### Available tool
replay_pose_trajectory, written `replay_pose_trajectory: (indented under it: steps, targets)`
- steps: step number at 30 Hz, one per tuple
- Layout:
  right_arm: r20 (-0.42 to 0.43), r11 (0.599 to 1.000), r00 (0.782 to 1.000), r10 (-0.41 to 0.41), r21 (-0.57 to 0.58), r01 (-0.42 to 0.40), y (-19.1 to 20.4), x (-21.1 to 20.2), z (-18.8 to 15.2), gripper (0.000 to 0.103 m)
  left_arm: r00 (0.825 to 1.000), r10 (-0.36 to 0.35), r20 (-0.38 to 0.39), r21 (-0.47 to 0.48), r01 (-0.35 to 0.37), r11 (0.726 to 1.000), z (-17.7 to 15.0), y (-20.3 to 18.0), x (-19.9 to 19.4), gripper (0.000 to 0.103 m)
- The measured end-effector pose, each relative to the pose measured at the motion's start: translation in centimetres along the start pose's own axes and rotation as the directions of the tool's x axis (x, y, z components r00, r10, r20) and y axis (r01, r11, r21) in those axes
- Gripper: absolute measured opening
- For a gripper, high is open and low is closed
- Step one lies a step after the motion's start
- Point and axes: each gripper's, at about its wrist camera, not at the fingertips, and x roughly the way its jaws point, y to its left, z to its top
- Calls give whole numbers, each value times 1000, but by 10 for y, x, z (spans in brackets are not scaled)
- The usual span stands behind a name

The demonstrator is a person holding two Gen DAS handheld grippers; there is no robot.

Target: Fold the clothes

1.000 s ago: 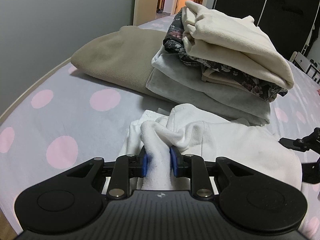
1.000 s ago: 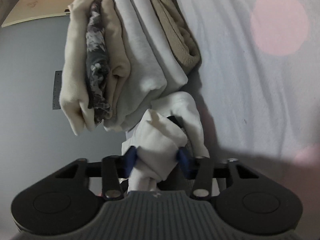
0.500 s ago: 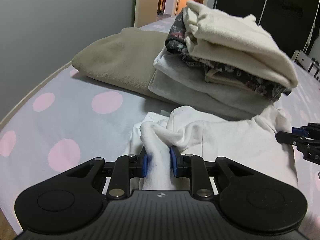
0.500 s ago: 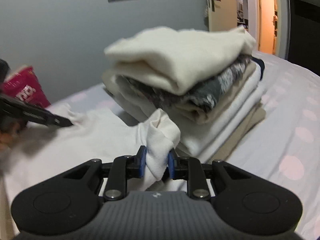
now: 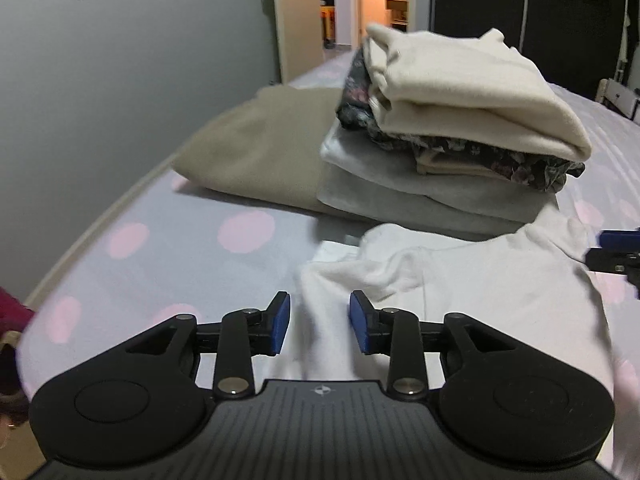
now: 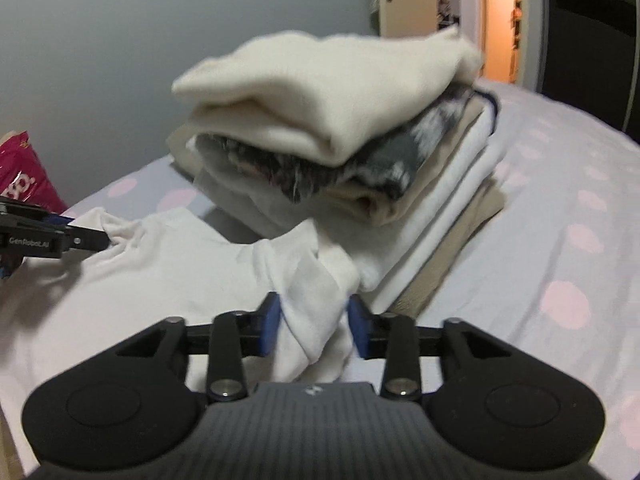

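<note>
A white garment (image 5: 500, 304) is spread on the bed (image 5: 168, 248) just in front of the stack of folded clothes (image 5: 448, 120). The left gripper (image 5: 319, 322) is held with jaws apart astride one bunched corner; the right gripper (image 6: 311, 322) likewise, its pads beside but seemingly not pinching the other corner. A release is judged to be in hand. Whether another fold is owed cannot be told. Open bed is left to the right of the stack; the bed's edge and a wall (image 5: 120, 80) lie to its left.
</note>
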Motion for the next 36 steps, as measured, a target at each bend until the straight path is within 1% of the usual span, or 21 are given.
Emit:
replay_pose_trajectory:
  steps: [2, 3, 4, 5, 6, 8, 10, 11, 13, 15, 17, 19, 21, 24, 26, 28, 31, 36]
  targets:
    - [10, 1000, 1000, -15, -4, 15, 5, -15, -1, 43, 1000, 12, 16, -11, -12, 1000, 0, -1, -19, 31]
    - [8, 1000, 1000, -16, -3, 16, 10, -23, -1, 43, 1000, 10, 24, -13, -10, 1000, 1, -1, -28, 35]
    - [3, 1000, 1000, -15, -1, 15, 15, -31, -2, 49, 999, 7, 32, -17, -6, 1000, 1, -3, -39, 44]
    - [-2, 1000, 1000, -14, 1, 14, 20, -39, -3, 56, 999, 4, 39, -20, -3, 1000, 1, -6, -50, 47]
    - [-7, 1000, 1000, -13, 3, 13, 26, -47, -4, 58, 999, 2, 47, -22, -1, 1000, 1, -8, -60, 50]
    - [-17, 1000, 1000, -11, 6, 11, 36, -64, -5, 61, 998, 11, 62, -21, -9, 1000, 2, -14, -78, 52]
    - [-27, 1000, 1000, -9, 10, 9, 46, -80, -7, 63, 997, 28, 71, -11, -28, 1000, -1, -20, -97, 57]
    - [-27, 1000, 1000, -10, 12, 10, 52, -90, -8, 68, 997, 37, 74, -5, -37, 999, -2, -24, -107, 58]
    - [-21, 1000, 1000, -14, 16, 14, 64, -108, -12, 76, 996, 39, 78, -6, -39, 999, -7, -28, -124, 59]
    - [-18, 1000, 1000, -14, 23, 14, 74, -125, -16, 76, 997, 19, 77, -26, -17, 1000, -14, -31, -142, 62]
    - [-17, 999, 1000, -13, 37, 14, 85, -142, -21, 78, 996, 11, 85, -34, -8, 999, -21, -35, -156, 63]
    - [-1, 998, 999, -33, 49, 33, 93, -158, -25, 82, 994, 3, 112, -32, 1, 999, -30, -41, -173, 63]
    - [24, 997, 998, -54, 62, 53, 101, -177, -31, 83, 990, 10, 140, -31, -6, 1000, -39, -47, -187, 65]
    - [51, 994, 997, -60, 93, 55, 108, -200, -40, 87, 984, 17, 178, -55, -8, 998, -56, -54, -206, 77]
    - [70, 991, 995, -73, 116, 64, 110, -216, -49, 92, 982, 21, 188, -73, -7, 997, -69, -61, -215, 77]
    - [83, 986, 992, -98, 141, 86, 112, -229, -60, 94, 980, 34, 197, -90, -16, 996, -81, -68, -223, 77]
    - [92, 975, 984, -149, 180, 131, 113, -243, -76, 97, 982, 57, 180, -117, -36, 992, -100, -78, -230, 77]
    - [88, 956, 971, -221, 214, 199, 111, -258, -105, 98, 981, 83, 173, -143, -58, 988, -131, -94, -240, 77]
